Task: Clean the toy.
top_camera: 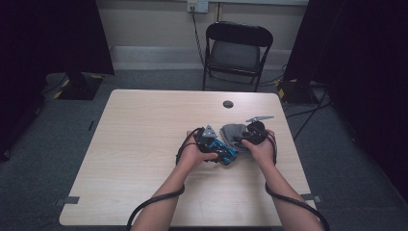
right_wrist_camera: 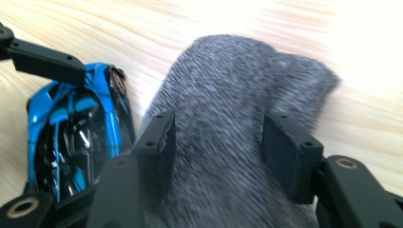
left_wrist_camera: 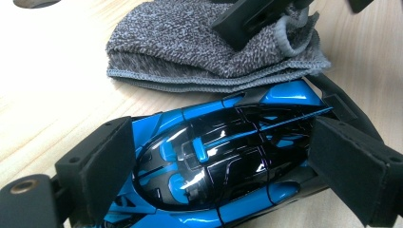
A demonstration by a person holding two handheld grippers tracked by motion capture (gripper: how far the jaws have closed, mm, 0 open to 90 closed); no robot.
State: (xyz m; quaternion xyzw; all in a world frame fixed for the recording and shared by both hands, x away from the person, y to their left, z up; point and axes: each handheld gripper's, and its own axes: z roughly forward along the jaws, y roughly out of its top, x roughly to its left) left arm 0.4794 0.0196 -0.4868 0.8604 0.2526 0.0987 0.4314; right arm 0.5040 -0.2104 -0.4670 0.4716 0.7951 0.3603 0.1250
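On the pale wooden desk [top_camera: 144, 144], both grippers meet mid-desk. Left gripper [left_wrist_camera: 218, 166]: jaws clamp the shiny blue-and-black toy car [left_wrist_camera: 214, 166]. Right gripper [right_wrist_camera: 216, 147]: jaws half open over the grey fuzzy cloth [right_wrist_camera: 237, 109], gripping nothing. Next, probably pinch it and wipe.

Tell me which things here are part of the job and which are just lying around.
In the job: blue toy car, clamped by the left gripper; grey cloth, under the open right gripper.
Lying about: folding chair, wall socket, floor cables.
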